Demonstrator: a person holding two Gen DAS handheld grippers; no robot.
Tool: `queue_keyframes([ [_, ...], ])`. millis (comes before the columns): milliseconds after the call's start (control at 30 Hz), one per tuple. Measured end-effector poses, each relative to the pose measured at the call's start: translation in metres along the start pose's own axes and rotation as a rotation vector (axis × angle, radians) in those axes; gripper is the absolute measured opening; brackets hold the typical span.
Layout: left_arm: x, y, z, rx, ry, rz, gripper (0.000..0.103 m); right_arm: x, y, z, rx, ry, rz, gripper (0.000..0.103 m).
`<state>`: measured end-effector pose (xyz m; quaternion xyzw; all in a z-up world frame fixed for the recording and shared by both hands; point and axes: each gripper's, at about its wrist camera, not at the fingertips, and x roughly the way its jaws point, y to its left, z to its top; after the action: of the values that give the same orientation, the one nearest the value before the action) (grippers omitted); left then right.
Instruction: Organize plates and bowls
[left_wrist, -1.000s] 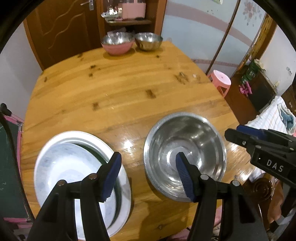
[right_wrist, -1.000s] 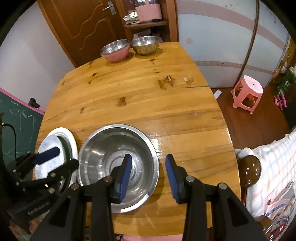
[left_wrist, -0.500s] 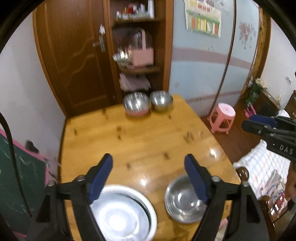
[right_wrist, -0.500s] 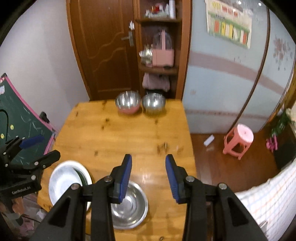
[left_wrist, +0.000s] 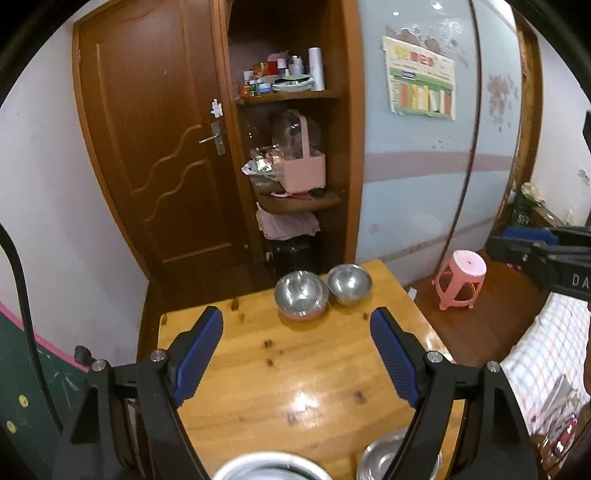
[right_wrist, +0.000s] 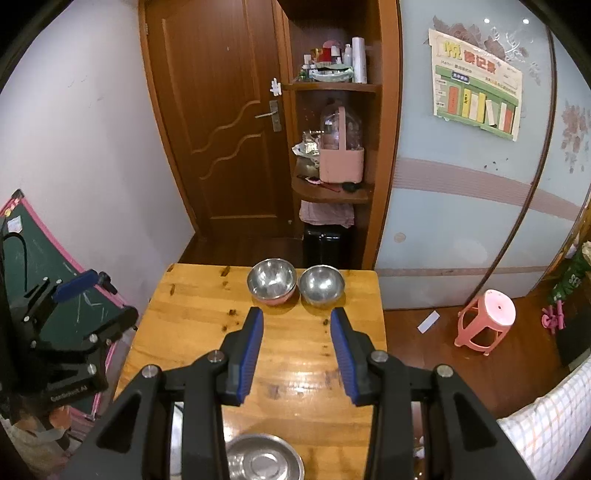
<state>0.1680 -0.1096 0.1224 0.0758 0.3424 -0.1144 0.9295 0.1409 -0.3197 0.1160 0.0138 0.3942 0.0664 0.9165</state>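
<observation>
Left claw (left_wrist: 296, 358) spread wide, nothing btwn pads; right claw (right_wrist: 296, 356) part-open, empty; both above counter (left_wrist: 295, 373) w/ steel bowls (right_wrist: 271, 283).

My left wrist view cuts off the pale round metal plate (left_wrist: 269, 469) at its bottom edge. A black gripper arm partly hides the shiny steel bowl (left_wrist: 384, 458) nearest me. Small bottles on the top wooden shelf (right_wrist: 332, 64) are too tiny to identify.
</observation>
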Motion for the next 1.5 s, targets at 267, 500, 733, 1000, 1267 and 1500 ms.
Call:
queue_keyframes([
  [267,0.084,0.032,0.040,-0.076,0.025,0.011,0.081,0.055,-0.013,0.046,0.030,0.079,-0.001,0.038],
  [500,0.190,0.051,0.056,-0.149,0.120,0.051,0.081,0.124,-0.027,0.079,0.094,0.149,0.015,0.038],
  [733,0.290,0.058,0.029,-0.179,0.236,0.099,0.081,0.222,-0.036,0.068,0.203,0.276,0.073,0.038],
  [1000,0.361,0.061,0.000,-0.225,0.325,0.091,0.081,0.301,-0.028,0.039,0.276,0.388,0.113,0.038],
  [1267,0.404,0.066,-0.018,-0.275,0.378,0.060,0.070,0.355,-0.021,0.024,0.339,0.445,0.127,0.038],
  [1500,0.429,0.070,-0.037,-0.307,0.418,0.034,0.063,0.391,-0.017,0.007,0.382,0.496,0.137,0.038],
])
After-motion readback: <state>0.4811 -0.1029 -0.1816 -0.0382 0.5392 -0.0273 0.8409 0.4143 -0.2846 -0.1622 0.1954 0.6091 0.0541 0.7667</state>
